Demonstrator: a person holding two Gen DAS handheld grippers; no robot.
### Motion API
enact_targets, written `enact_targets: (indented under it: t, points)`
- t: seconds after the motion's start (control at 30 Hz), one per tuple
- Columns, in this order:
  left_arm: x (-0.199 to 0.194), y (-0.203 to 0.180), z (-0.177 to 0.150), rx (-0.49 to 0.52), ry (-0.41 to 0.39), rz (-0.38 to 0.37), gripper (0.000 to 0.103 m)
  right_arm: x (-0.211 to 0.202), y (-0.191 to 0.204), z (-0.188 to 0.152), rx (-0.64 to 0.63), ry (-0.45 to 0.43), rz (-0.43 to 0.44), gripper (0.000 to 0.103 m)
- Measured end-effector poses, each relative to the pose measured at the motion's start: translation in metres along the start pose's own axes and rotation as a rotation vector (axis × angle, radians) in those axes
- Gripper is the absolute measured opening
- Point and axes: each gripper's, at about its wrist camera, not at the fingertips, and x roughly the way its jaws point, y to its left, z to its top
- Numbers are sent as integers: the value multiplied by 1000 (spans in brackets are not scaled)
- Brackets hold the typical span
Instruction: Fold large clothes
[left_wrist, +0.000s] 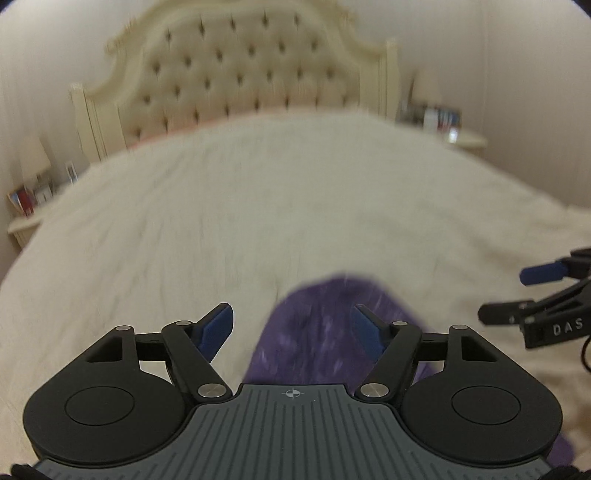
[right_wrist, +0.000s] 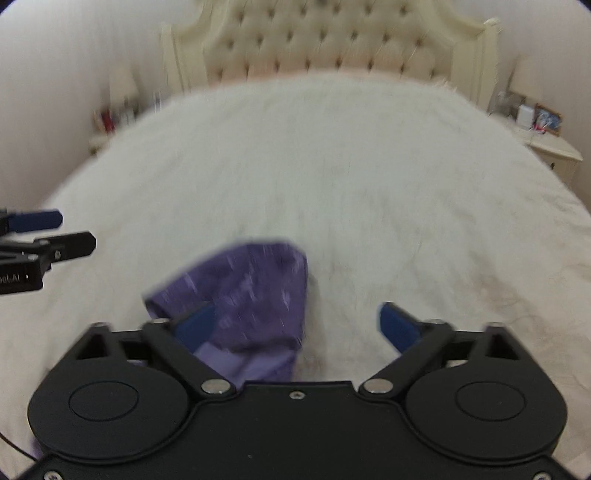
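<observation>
Left wrist footage is blurred, yet the left gripper (left_wrist: 291, 325) is seen angled down over the bed, its blue-padded jaws spread apart with nothing pressed between them. A purple garment (left_wrist: 317, 332) is seen beneath and beyond those jaws, lying on the cream bedspread (left_wrist: 258, 206); whether the pads brush the cloth cannot be told. At the right edge of this view the right gripper (left_wrist: 517, 295) is caught from the side, one blue pad and one black finger held apart.

From the right wrist camera, the right gripper (right_wrist: 295, 325) is likewise tilted downward with its jaws released and nothing clamped. The garment (right_wrist: 251, 295) is shown here as a crumpled heap with a paler lilac fold at its near edge, set toward the left finger (right_wrist: 195, 325) and partly hidden behind it, while bare bedspread (right_wrist: 351, 184) is left in front of the right finger. The left gripper (right_wrist: 55, 230) is seen at the left edge, well apart from the cloth heap. A faint brownish mark on the bedspread, to the right, is revealed only in this view.

A cream tufted headboard (left_wrist: 251, 70) is seen at the far end of the bed against pale walls. Bedside tables (right_wrist: 550, 151) with small blurred items are placed on both sides, and a pale lamp (left_wrist: 35, 157) is made out on one.
</observation>
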Motion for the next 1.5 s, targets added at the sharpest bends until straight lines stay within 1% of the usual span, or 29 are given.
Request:
enact_targets:
  t: [0.03, 0.1, 0.2, 0.33, 0.43, 0.47, 0.5, 0.53, 0.6, 0.63, 0.67, 0.7, 0.77, 0.83, 0.87, 0.9, 0.93, 0.97, 1.0, 1.03, 1.1, 1.13, 1.17, 1.2, 1.23, 1.27, 1.33, 1.43, 1.5]
  points:
    - [9, 4, -8, 7, 30, -2, 70, 10, 0, -11, -18, 29, -1, 75]
    - [30, 8, -23, 25, 81, -1, 70, 37, 2, -22, -42, 80, 8, 74]
    - [49, 15, -42, 46, 131, -4, 70, 63, 6, -34, -54, 123, 38, 74]
    - [70, 24, -53, 75, 175, -11, 70, 98, 18, -42, -143, 164, -4, 74]
    - [83, 27, -57, 91, 192, -2, 70, 121, 25, -45, -244, 180, -64, 73]
    - [87, 29, -58, 95, 195, 1, 70, 127, 27, -43, -275, 177, -84, 71]
    - [91, 30, -58, 101, 198, 4, 70, 132, 29, -40, -295, 169, -101, 69]
    - [95, 30, -58, 108, 198, 8, 70, 133, 29, -34, -298, 150, -111, 65]
    - [107, 31, -58, 126, 199, 16, 70, 126, 28, -17, -264, 81, -103, 59]
    - [110, 30, -58, 136, 198, 20, 70, 117, 25, -6, -220, 26, -75, 53]
    - [115, 29, -58, 147, 194, 23, 70, 107, 21, 3, -171, -28, -29, 43]
    - [119, 27, -57, 154, 187, 26, 70, 95, 16, 12, -114, -78, 34, 38]
    - [123, 23, -54, 165, 156, 33, 70, 82, 13, 20, -69, -113, 86, 36]
    - [128, 14, -48, 199, 127, 62, 70, 77, 16, 19, -95, -120, 98, 36]
    - [132, 10, -46, 226, 122, 75, 68, 76, 19, 16, -119, -116, 98, 36]
    - [133, 7, -44, 248, 116, 78, 62, 75, 21, 14, -142, -111, 97, 36]
    - [134, 5, -43, 266, 105, 81, 46, 74, 22, 11, -161, -110, 91, 36]
    - [133, 4, -41, 274, 96, 99, 43, 72, 23, 10, -169, -112, 89, 36]
    - [129, 4, -40, 269, 81, 110, 43, 68, 22, 9, -167, -116, 90, 36]
    - [122, 6, -40, 253, 54, 98, 43, 69, 23, 11, -160, -120, 93, 36]
    - [97, 5, -42, 230, -35, 65, 48, 69, 19, 15, -143, -117, 91, 36]
    - [86, 3, -45, 235, -75, 56, 59, 69, 17, 16, -136, -114, 85, 36]
    - [76, 0, -48, 243, -108, 42, 74, 70, 16, 17, -133, -112, 80, 36]
    - [74, -5, -51, 254, -128, 28, 78, 71, 16, 17, -130, -110, 72, 36]
    - [73, -10, -55, 271, -140, 11, 78, 74, 15, 17, -128, -107, 68, 36]
    - [74, -13, -58, 293, -138, 3, 78, 74, 16, 17, -123, -106, 70, 36]
    - [85, -23, -62, 346, -101, 35, 78, 74, 19, 18, -122, -111, 68, 36]
    - [121, -26, -63, 388, -3, 162, 78, 67, 25, 18, -137, -124, 72, 36]
    - [141, -15, -60, 364, 78, 230, 78, 61, 29, 17, -150, -139, 69, 36]
